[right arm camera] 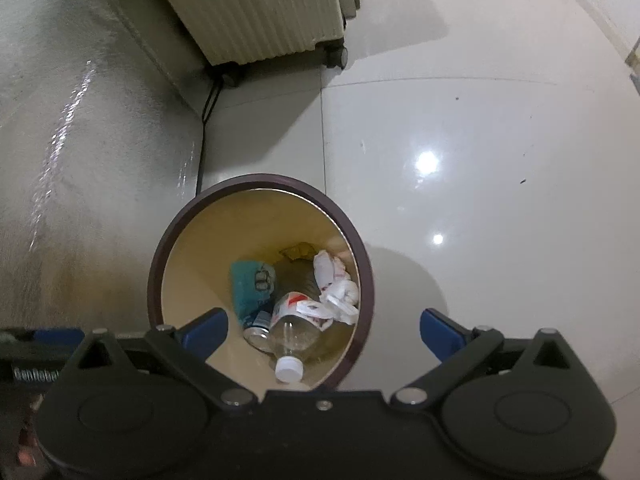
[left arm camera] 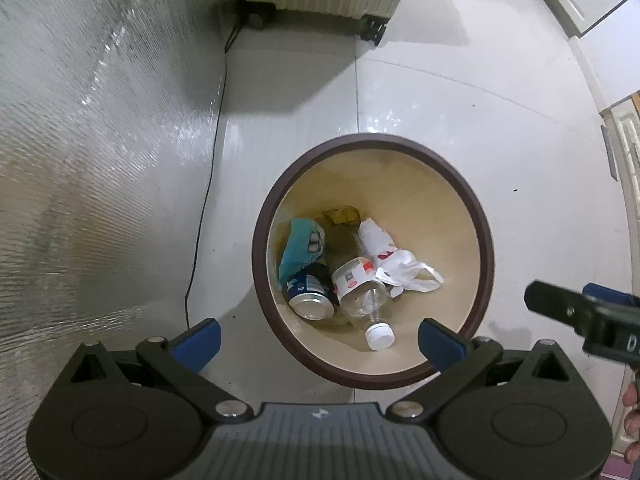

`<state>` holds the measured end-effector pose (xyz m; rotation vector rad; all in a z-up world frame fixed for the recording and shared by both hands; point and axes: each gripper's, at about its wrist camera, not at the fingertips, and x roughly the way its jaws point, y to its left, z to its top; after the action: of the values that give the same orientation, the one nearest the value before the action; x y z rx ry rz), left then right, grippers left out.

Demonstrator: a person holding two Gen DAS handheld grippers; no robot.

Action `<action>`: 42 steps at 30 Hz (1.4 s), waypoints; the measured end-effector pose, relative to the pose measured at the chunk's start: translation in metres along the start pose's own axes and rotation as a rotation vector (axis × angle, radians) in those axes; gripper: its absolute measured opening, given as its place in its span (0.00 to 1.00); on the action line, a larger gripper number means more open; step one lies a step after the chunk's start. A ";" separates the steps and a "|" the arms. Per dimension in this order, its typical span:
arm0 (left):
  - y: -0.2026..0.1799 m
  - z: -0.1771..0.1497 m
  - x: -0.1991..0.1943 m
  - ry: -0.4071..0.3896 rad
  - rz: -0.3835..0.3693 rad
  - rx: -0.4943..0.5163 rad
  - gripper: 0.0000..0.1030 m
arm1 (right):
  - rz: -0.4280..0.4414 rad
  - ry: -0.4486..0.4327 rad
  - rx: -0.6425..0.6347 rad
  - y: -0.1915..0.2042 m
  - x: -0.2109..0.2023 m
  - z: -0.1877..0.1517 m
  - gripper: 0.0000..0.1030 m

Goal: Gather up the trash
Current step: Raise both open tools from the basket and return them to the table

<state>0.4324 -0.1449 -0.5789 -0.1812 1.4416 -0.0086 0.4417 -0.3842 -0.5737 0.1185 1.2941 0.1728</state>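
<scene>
Both claws, left [left arm camera: 319,334] and right [right arm camera: 323,330], hang released and empty above a brown-rimmed bin [left arm camera: 486,236] on the tiled floor [left arm camera: 460,112], where a clear bottle [left arm camera: 366,294], a can [left arm camera: 310,294] and crumpled wrappers [left arm camera: 394,262] lie inside

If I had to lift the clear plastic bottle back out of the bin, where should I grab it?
Grip the clear plastic bottle near its white cap, coming straight down: it lies uppermost with the neck free, the can crowding its body.
</scene>
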 end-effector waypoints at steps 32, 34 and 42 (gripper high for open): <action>-0.024 -0.024 -0.371 -0.319 0.018 -0.005 1.00 | 0.009 -0.251 -0.111 0.060 -0.354 0.022 1.00; -0.027 -0.027 -0.393 -0.346 0.029 -0.008 1.00 | 0.020 -0.282 -0.130 0.065 -0.378 0.029 1.00; -0.024 -0.039 -0.463 -0.451 0.038 -0.073 1.00 | 0.083 -0.372 -0.205 0.083 -0.441 0.053 1.00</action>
<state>0.3354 -0.1203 -0.1249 -0.2012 0.9957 0.1095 0.3715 -0.3874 -0.1273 0.0270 0.8957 0.3368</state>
